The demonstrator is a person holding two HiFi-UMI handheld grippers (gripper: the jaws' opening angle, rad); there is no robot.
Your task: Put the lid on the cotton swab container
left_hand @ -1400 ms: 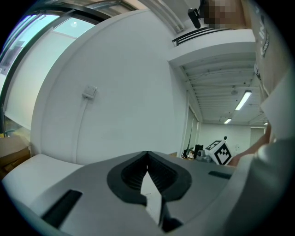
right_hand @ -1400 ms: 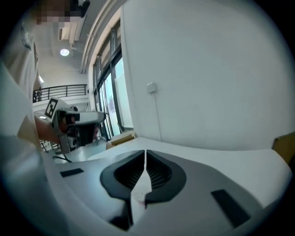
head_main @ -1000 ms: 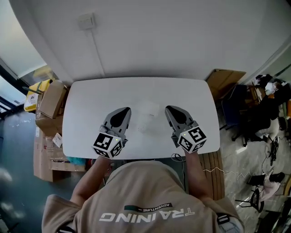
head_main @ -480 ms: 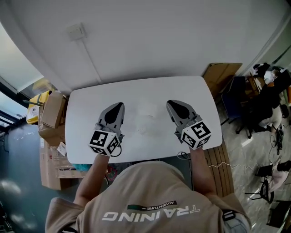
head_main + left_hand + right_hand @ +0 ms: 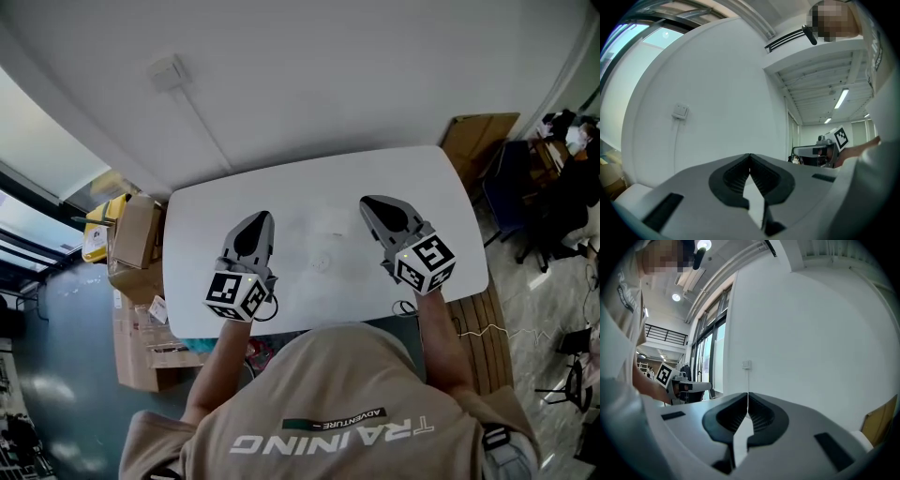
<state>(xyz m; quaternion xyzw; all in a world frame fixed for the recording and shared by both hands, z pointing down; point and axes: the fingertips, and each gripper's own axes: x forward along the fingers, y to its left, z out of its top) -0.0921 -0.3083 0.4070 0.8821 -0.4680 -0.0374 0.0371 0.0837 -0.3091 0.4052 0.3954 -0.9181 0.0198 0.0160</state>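
White table [image 5: 202, 230] spans the scene, with cardboard boxes [image 5: 131, 246] on the floor at its left. My left gripper [image 5: 256, 218] and right gripper [image 5: 370, 202] are over its near half, well apart, each with its jaws pressed together at the tips and nothing between them. Between the two, on the tabletop, the cotton swab container and its lid show only as a farther shape [image 5: 327, 222] and a nearer shape [image 5: 321, 263], both faint and clear; I cannot tell which is which.
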